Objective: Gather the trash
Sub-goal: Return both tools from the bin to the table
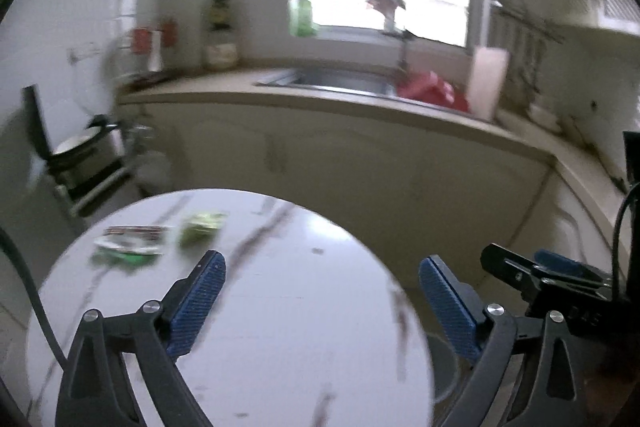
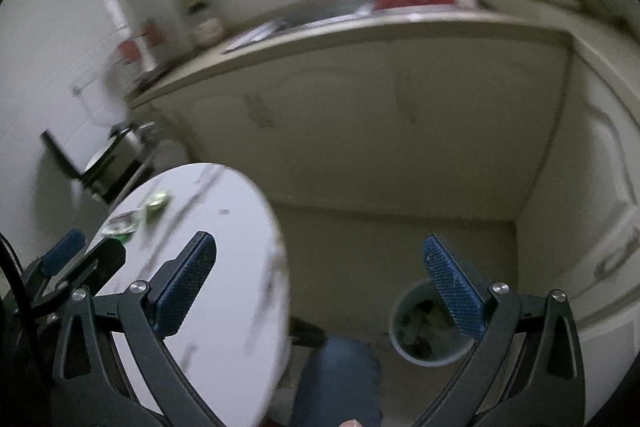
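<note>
A round white marble-look table (image 1: 280,287) holds two pieces of trash at its far left: a flat green and white wrapper (image 1: 130,243) and a crumpled green wrapper (image 1: 202,227). My left gripper (image 1: 322,297) is open and empty above the table's near side, well short of both wrappers. My right gripper (image 2: 320,287) is open and empty, off the table's right edge (image 2: 276,247), above the floor. A grey trash bin (image 2: 424,327) with rubbish inside stands on the floor under the right finger. The wrappers (image 2: 132,219) also show small in the right wrist view.
A kitchen counter (image 1: 360,103) with a sink (image 1: 340,79), a red cloth (image 1: 432,91) and bottles runs behind the table. A dark rack with a pan (image 1: 80,151) stands at the left. The right gripper shows at the left view's right edge (image 1: 552,275). A person's jeans-clad knee (image 2: 340,379) is near the bin.
</note>
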### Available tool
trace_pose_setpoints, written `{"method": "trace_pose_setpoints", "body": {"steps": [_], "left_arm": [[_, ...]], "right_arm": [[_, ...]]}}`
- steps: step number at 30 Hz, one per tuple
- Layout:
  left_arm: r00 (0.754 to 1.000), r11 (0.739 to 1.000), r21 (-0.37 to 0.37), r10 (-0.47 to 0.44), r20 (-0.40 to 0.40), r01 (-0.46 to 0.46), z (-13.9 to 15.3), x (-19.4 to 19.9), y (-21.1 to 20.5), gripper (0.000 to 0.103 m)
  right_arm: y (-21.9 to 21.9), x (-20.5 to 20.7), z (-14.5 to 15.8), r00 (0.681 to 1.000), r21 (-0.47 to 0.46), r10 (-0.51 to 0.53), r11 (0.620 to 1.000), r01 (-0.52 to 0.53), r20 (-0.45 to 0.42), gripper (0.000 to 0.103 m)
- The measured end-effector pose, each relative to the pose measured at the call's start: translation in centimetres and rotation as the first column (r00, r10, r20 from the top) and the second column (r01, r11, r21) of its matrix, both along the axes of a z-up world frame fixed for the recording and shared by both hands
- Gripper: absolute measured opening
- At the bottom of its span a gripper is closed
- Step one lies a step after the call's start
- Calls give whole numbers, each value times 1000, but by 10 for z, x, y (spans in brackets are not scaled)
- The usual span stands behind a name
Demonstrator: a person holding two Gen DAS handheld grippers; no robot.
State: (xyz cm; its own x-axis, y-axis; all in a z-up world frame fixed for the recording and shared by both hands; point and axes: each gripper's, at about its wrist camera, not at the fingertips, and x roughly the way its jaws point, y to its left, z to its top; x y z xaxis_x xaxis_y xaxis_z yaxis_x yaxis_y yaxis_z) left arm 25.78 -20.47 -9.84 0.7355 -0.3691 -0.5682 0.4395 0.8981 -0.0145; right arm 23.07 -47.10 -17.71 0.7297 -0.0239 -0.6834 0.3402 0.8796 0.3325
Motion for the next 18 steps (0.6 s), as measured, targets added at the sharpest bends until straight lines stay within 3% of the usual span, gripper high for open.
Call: {"method": "trace_pose_setpoints", "body": {"steps": [6,10,18], "left_arm": [[989,990,-33,139,50,-138,12,-21,85,98],[967,968,-71,246,66,-241,13,-33,135,99],[927,925,-115,371,62,-363,1,-45,181,100]], "right_arm": [[87,28,36,991,-96,130,987,-126,44,103],[140,43,51,976,-162,206,968,-192,72,103],[214,73,61,946,-246,313,926,-285,84,103]]}}
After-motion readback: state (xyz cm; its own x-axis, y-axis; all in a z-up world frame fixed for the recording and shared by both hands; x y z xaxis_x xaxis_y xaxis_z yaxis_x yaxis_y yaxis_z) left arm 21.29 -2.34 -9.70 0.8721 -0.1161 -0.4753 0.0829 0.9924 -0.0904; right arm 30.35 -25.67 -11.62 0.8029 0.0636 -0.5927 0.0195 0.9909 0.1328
